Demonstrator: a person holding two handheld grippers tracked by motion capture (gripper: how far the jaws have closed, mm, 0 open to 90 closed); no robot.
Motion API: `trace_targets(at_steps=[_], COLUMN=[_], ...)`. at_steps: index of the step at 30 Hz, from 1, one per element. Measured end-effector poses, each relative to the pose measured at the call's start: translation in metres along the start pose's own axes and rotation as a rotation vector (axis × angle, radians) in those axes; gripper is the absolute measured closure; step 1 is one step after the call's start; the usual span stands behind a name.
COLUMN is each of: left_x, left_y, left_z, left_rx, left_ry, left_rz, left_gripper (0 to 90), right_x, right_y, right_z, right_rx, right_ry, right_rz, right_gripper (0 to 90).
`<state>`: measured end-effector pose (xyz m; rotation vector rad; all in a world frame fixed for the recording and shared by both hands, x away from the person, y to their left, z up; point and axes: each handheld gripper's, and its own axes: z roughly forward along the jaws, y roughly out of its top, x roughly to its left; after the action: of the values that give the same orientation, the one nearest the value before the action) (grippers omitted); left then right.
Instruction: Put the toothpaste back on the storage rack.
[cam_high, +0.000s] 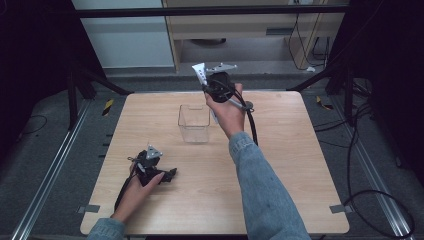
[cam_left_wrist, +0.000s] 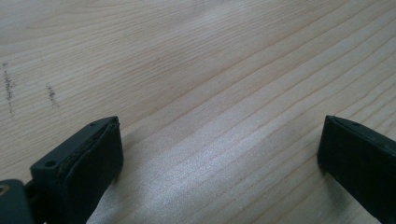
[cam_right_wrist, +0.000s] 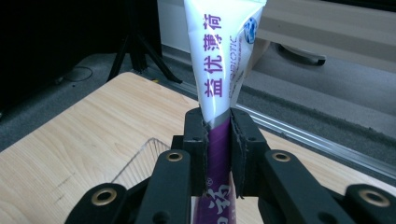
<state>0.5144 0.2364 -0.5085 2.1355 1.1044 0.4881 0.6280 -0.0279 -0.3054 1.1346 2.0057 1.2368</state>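
Observation:
A white and purple toothpaste tube (cam_right_wrist: 219, 56) with purple Chinese print stands pinched between the jaws of my right gripper (cam_right_wrist: 218, 122), which is shut on it. In the high view that right gripper (cam_high: 207, 89) is held up in the air behind and to the right of a clear plastic box (cam_high: 194, 123), and the tube (cam_high: 199, 73) pokes up and to the left. The box (cam_right_wrist: 142, 161) lies below the jaws in the right gripper view. My left gripper (cam_high: 169, 175) rests low at the front left of the table, jaws wide open over bare wood (cam_left_wrist: 219, 135).
The wooden table (cam_high: 280, 165) has a few dark scuff marks (cam_left_wrist: 51, 93) near the left gripper. Black stands and cables lie on the floor around it, and a pale cabinet (cam_high: 250, 30) stands behind.

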Motion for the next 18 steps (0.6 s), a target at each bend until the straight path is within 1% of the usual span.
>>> trace_targets(at_steps=[5, 11, 18], left_x=[0.000, 0.000, 0.000], left_y=[0.000, 0.000, 0.000], left_z=[0.000, 0.000, 0.000], left_rx=[0.000, -0.001, -0.001], left_ry=[0.000, 0.000, -0.001], left_rz=[0.000, 0.000, 0.000], left_gripper=[0.0, 0.0, 0.0], right_x=[0.005, 0.008, 0.009], right_y=[0.006, 0.009, 0.009], right_z=[0.007, 0.015, 0.026], right_rx=[-0.008, -0.018, -0.031], right_ry=[0.002, 0.004, 0.011], right_rz=[-0.010, -0.009, 0.000], right_gripper=[78.1, 78.1, 78.1])
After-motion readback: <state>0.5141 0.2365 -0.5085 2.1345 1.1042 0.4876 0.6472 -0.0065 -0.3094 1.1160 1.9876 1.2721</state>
